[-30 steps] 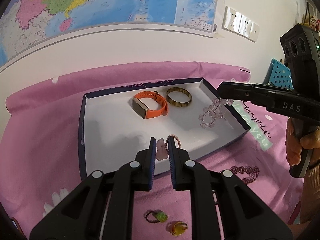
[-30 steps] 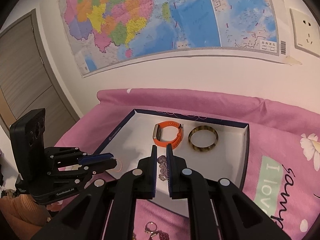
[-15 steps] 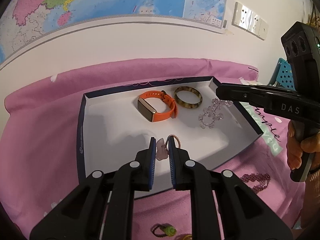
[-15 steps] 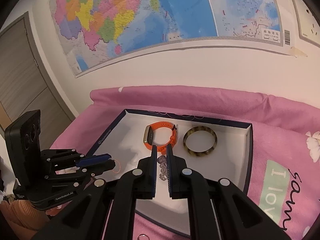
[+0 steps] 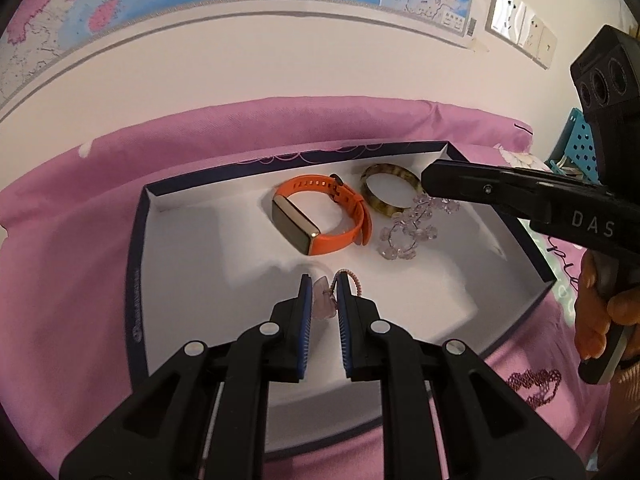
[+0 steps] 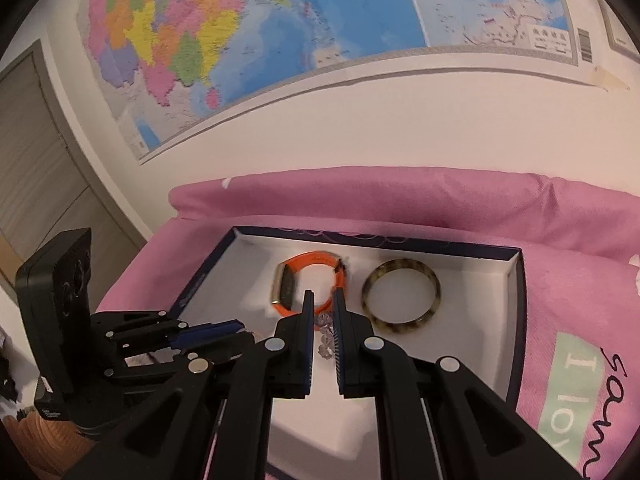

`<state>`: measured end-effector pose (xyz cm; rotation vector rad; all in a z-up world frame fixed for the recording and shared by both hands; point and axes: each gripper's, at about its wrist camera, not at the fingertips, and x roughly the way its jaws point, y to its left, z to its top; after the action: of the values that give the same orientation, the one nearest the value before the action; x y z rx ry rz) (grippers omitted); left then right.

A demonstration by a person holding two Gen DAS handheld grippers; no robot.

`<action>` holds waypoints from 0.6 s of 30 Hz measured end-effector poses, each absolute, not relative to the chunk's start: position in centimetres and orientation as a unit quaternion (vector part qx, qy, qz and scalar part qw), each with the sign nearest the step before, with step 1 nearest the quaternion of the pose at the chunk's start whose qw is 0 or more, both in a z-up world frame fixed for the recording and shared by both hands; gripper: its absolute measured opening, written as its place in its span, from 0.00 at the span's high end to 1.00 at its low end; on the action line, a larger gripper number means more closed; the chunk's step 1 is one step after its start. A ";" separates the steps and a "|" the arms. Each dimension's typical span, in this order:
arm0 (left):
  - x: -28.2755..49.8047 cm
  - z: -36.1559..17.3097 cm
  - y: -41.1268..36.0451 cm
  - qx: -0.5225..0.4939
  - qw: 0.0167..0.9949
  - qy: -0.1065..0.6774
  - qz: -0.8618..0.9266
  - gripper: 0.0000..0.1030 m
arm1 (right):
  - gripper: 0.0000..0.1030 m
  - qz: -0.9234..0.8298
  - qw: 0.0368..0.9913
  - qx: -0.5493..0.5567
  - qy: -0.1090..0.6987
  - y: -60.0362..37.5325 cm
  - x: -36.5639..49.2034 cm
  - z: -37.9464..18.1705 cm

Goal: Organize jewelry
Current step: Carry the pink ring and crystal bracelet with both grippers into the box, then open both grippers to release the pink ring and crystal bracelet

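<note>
While both grippers' fingers stay clamped on bracelets, the box (image 5: 136,240) has drawn nearer.

One watch (image 5: 320,216), one bangle (image 5: 390,188), three beaded bracelets (image 5: 408,232), one box (image 5: 138,280).

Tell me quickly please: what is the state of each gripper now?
Left gripper: closed on a pink beaded bracelet, over the box.
Right gripper: closed on a clear crystal bracelet, its lower end hanging onto the box floor.
</note>
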<state>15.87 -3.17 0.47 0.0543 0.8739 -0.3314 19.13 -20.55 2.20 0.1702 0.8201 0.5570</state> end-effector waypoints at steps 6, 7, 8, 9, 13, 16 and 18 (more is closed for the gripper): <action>17.5 -0.4 -3.5 0.027 0.885 0.438 -0.155 0.87 | 0.93 0.247 0.875 0.084 0.408 -21.2 19.9 1.0; 17.6 -0.4 -3.5 0.027 0.885 0.439 -0.154 0.87 | 0.93 0.245 0.874 0.085 0.411 -21.4 20.0 0.8; 17.8 -0.5 -3.5 0.024 0.884 0.441 -0.153 0.87 | 0.93 0.242 0.874 0.085 0.413 -21.6 20.0 0.7; 17.9 -0.6 -3.5 0.023 0.883 0.442 -0.154 0.87 | 0.93 0.239 0.874 0.084 0.415 -21.7 20.0 0.6; 18.5 -0.9 -3.5 0.015 0.881 0.447 -0.152 0.87 | 0.92 0.228 0.872 0.081 0.425 -22.0 20.1 -0.1; 18.9 -0.9 -3.6 0.016 0.881 0.449 -0.149 0.86 | 0.90 0.222 0.874 0.075 0.425 -22.0 19.9 -0.2; 19.0 -0.9 -3.9 0.018 0.882 0.448 -0.145 0.83 | 0.90 0.217 0.878 0.071 0.421 -22.2 19.6 -0.1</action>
<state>18.98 -3.86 -0.92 0.0385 0.9319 -0.3021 19.57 -22.21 -0.10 0.1477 0.8791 0.4530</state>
